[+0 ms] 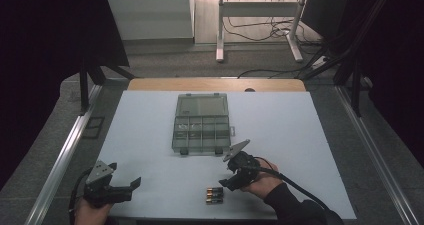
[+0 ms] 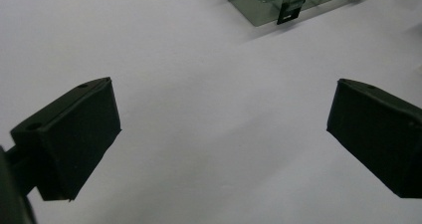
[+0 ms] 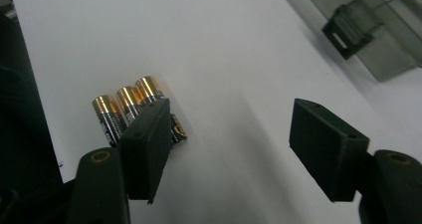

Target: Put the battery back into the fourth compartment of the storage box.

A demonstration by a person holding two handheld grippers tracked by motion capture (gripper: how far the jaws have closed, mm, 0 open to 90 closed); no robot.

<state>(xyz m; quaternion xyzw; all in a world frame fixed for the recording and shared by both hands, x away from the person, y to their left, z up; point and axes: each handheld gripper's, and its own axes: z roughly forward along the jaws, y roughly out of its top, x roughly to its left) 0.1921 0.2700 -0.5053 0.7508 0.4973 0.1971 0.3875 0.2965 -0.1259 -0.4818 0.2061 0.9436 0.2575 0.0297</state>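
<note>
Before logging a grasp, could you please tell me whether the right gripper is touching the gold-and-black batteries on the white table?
Cannot tell. In the right gripper view, one black jaw overlaps the batteries, hiding any gap; the right gripper holds nothing between its open jaws.

surface: white table [image 1: 300,135] | on it: clear compartment box [image 1: 201,123] (lid open), three batteries [image 1: 215,195]

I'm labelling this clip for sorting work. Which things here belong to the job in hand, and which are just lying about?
Part of the job:
- batteries, three side by side on the white mat
- right tongs, open, beside the batteries
- compartment box, lid open
- left tongs, open over bare mat

Just lying about:
- desk frame and cables on the floor behind
</note>
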